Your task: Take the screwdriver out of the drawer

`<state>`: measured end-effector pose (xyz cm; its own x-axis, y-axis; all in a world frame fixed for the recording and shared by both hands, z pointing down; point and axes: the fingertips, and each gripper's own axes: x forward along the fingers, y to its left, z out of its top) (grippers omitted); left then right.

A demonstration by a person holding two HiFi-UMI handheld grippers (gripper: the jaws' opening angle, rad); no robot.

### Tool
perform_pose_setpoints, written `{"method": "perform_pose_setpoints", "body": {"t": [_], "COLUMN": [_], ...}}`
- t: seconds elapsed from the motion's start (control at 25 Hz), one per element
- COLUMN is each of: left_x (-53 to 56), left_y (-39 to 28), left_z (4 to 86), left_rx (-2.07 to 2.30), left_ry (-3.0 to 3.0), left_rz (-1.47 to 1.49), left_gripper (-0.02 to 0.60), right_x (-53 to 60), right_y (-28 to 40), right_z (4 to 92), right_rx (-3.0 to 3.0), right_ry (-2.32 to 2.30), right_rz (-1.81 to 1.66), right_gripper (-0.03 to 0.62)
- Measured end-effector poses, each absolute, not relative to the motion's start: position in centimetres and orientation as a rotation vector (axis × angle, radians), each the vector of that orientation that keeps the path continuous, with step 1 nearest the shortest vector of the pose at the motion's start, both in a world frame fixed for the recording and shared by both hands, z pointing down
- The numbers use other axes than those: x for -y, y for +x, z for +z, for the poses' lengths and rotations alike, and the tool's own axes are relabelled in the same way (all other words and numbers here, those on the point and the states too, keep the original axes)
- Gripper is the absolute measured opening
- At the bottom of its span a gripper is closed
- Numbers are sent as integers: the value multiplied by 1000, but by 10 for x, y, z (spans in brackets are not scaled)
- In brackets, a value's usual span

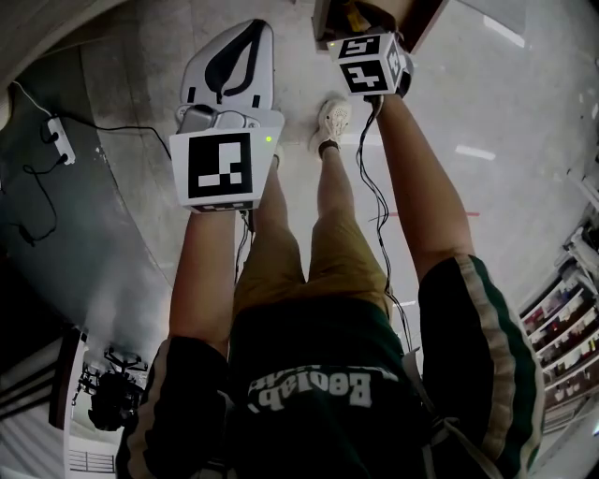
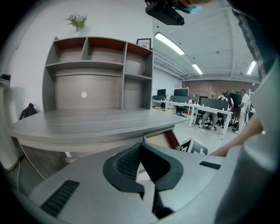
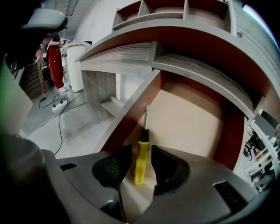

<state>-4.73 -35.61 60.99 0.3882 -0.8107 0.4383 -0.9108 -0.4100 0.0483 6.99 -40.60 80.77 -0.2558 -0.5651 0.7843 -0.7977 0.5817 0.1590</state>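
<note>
In the head view the person looks down over both arms to the floor (image 1: 487,103). The left gripper (image 1: 245,42) hangs over the floor, apart from the drawer (image 1: 423,19). The right gripper (image 1: 372,64) reaches to the open drawer at the top edge. Its tip is not visible in this view. A power strip (image 1: 56,136) with a cable lies on the floor at the left.

In the left gripper view the fingers (image 2: 127,164) are together. Their dark pads meet at the tips and nothing is between them. Beyond them is a grey worktop (image 2: 87,122) that carries a shelf unit (image 2: 100,65). The open drawer is under the edge of the worktop, with the marker cube of the right gripper just beside it.

In the right gripper view the fingers (image 3: 111,168) are apart. The screwdriver (image 3: 141,159) lies on the drawer bottom, close along the left wall, with its shaft pointing away from the gripper. Its yellow handle is between the two fingers. A narrow gap shows on each side of the handle, so the fingers have not closed on it.
</note>
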Motion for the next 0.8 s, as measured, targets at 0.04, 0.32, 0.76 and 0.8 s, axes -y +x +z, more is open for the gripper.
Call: {"method": "perform_pose_setpoints", "body": {"t": [0.04,0.32,0.76,0.8], "left_x": [357,357,360,360], "left_y": [-47,-49,-52,-51], "left_z": [611,616,623,623], "left_rx": [1512,1507,1515,1514], "left_ry": [2369,2357,2338,2337], "left_rz": [509,520,522,521], "left_gripper": [17,17,17,17], "right_x": [407,410,411,411], "right_y": [69,74,77,77], "right_z": [811,820,820,820], "right_rx": [1948,1918,1914,1917], "right_ry": [1085,1105,1119,1119], "right_rz": [341,309,275,283], "right_gripper": [150,133,87,87]}}
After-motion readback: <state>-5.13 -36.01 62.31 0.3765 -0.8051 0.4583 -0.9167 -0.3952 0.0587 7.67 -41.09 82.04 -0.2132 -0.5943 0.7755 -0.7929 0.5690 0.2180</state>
